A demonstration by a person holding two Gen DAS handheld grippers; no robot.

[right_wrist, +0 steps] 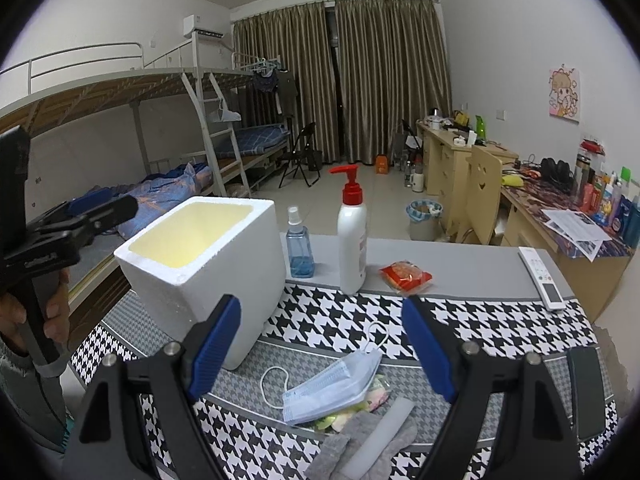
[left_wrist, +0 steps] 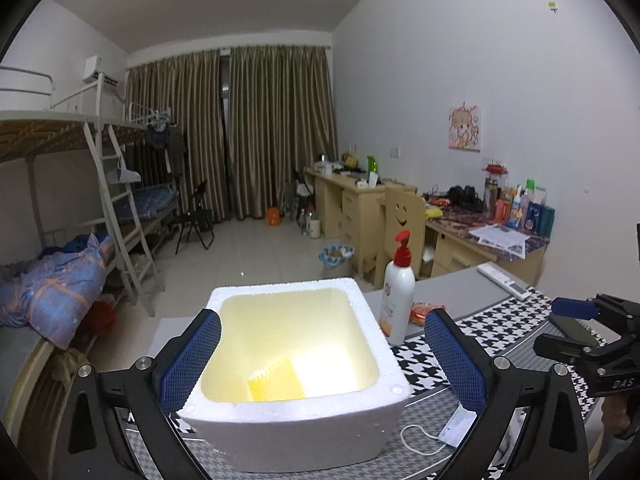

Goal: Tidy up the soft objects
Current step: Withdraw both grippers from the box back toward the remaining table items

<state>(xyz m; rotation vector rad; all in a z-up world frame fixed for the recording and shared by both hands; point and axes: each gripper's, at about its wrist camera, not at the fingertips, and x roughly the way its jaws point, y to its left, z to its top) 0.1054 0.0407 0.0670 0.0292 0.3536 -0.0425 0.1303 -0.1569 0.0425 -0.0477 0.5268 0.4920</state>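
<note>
White foam box [right_wrist: 208, 264] standing upright and open, a yellow sponge [left_wrist: 276, 386] flat on its floor, pale blue face mask [right_wrist: 332, 386] lying crumpled beside the box, grey sock [right_wrist: 360, 448] under a translucent strip nearby

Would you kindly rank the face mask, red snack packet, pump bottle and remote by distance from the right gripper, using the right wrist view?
1. Face mask, directly below the open right gripper.
2. Red snack packet, ahead, slightly right.
3. Pump bottle, ahead, just beyond the packet; nearly level with it.
4. Remote, far right.
</note>
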